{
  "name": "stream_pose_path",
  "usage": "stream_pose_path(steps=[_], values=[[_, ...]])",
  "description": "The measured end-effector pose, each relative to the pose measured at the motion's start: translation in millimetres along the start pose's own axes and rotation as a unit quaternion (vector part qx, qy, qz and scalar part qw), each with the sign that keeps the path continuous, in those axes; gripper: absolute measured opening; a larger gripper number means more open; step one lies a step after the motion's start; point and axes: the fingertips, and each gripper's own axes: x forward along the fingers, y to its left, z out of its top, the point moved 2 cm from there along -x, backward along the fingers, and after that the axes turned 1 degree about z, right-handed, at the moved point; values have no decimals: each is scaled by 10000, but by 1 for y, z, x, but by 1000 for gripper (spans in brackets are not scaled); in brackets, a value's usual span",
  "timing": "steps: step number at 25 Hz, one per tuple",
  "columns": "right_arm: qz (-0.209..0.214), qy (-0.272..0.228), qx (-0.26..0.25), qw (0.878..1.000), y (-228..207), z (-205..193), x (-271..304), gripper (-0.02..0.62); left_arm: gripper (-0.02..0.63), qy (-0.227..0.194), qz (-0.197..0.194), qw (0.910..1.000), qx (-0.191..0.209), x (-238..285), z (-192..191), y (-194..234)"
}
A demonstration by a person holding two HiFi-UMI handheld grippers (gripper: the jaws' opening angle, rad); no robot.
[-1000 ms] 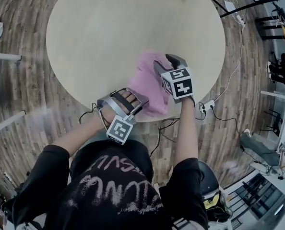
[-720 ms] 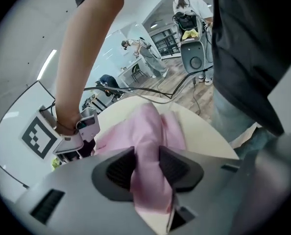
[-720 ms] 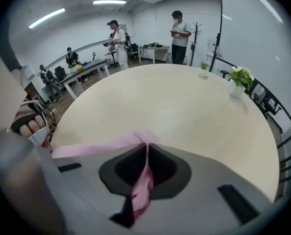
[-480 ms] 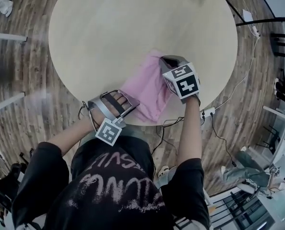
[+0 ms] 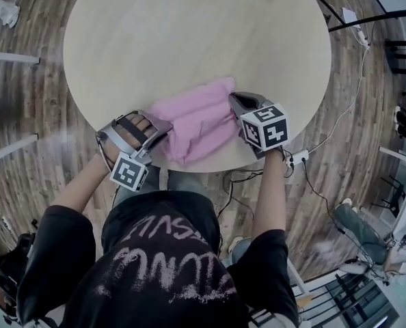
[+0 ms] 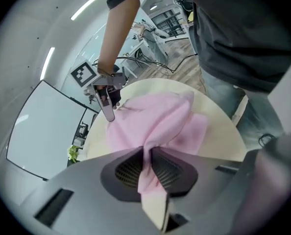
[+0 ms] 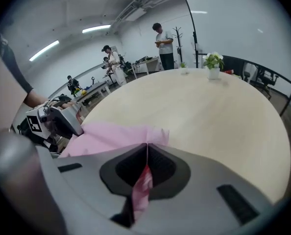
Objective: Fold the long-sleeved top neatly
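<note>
The pink long-sleeved top (image 5: 193, 121) lies bunched on the round beige table (image 5: 189, 33) near its front edge, stretched between the two grippers. My left gripper (image 5: 156, 126) is at its left end. In the left gripper view the jaws (image 6: 148, 151) have just been closing and pinch a fold of the pink cloth (image 6: 155, 121). My right gripper (image 5: 234, 102) holds the right end. Its jaws (image 7: 146, 148) are shut on a thin pink fold, and the top (image 7: 111, 136) spreads away to the left. Each gripper shows in the other's view: the right gripper (image 6: 106, 99) and the left gripper (image 7: 62, 121).
A small potted plant (image 7: 213, 62) stands at the far side of the table (image 7: 199, 106). Several people (image 7: 162, 40) stand in the room behind it. Cables and a power strip (image 5: 295, 157) lie on the wood floor under the table's near edge.
The left gripper has moved left along the table's edge and closed on the cloth. The right gripper has also shut on it. The top now lies drawn out sideways between them.
</note>
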Motion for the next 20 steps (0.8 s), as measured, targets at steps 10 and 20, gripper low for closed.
stream_pose_path(steps=[10,20], values=[[-158,-272,-273,9991,5,-19,0,29,68,171,-43,9993,343,1,-10,-7],[-223,-808,-1128,9901,56,-14,-35,6,144,-31,-378,9925,-1159,-41,14,0]])
